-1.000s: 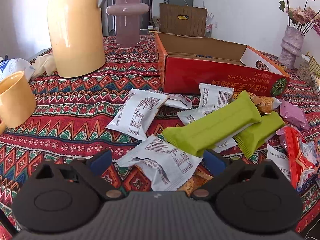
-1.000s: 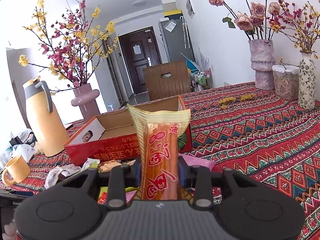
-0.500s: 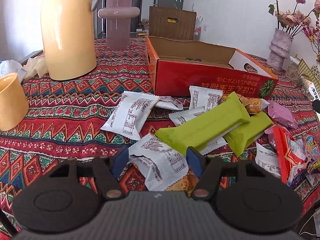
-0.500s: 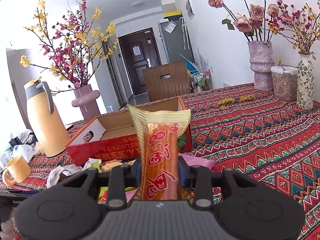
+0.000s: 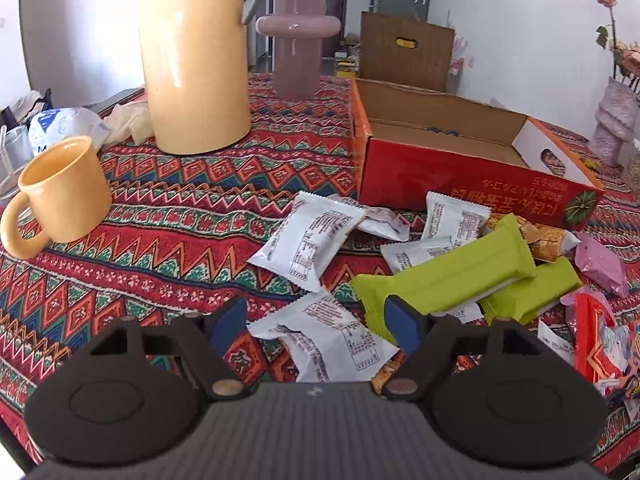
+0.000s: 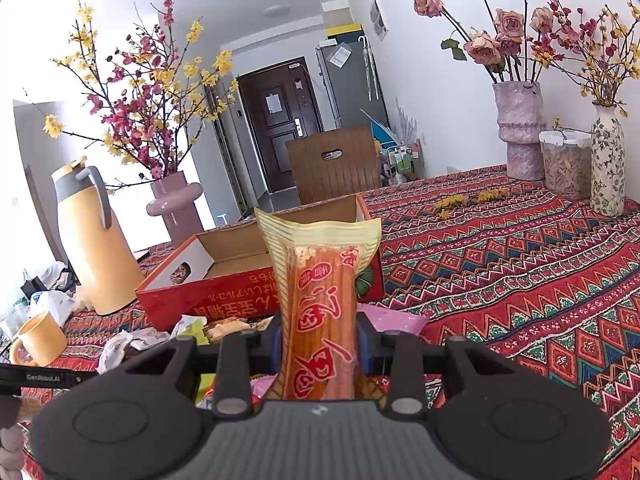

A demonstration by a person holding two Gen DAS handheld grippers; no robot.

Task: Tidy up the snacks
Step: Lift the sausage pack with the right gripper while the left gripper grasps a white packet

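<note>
Nearest the left gripper [image 5: 316,326], whose jaws are opening, a white foil snack packet [image 5: 334,340] lies flat on the patterned tablecloth [image 5: 160,264] between the blue pads, which stand clear of it on both sides, so nothing is gripped yet. That packet looks light, soft and crinkly, with slick film likely to slide; taking it across its puffed middle should hold better than pinching a thin crimped end. Just beyond lie a second white packet [image 5: 310,246] and two green bars [image 5: 448,280], stiffer-looking and overlapping other wrappers. The right gripper [image 6: 318,346] is clamped narrowly on an orange sausage-style snack stick [image 6: 318,300], held near its lower part so the long body stands upright with the crimped yellow top free; it seems light but top-heavy in that hold, and could swing. Farther back sits the open red cardboard box [image 5: 472,184], apparently empty and probably the destination, with the yellow thermos jug [image 5: 196,60] behind
</note>
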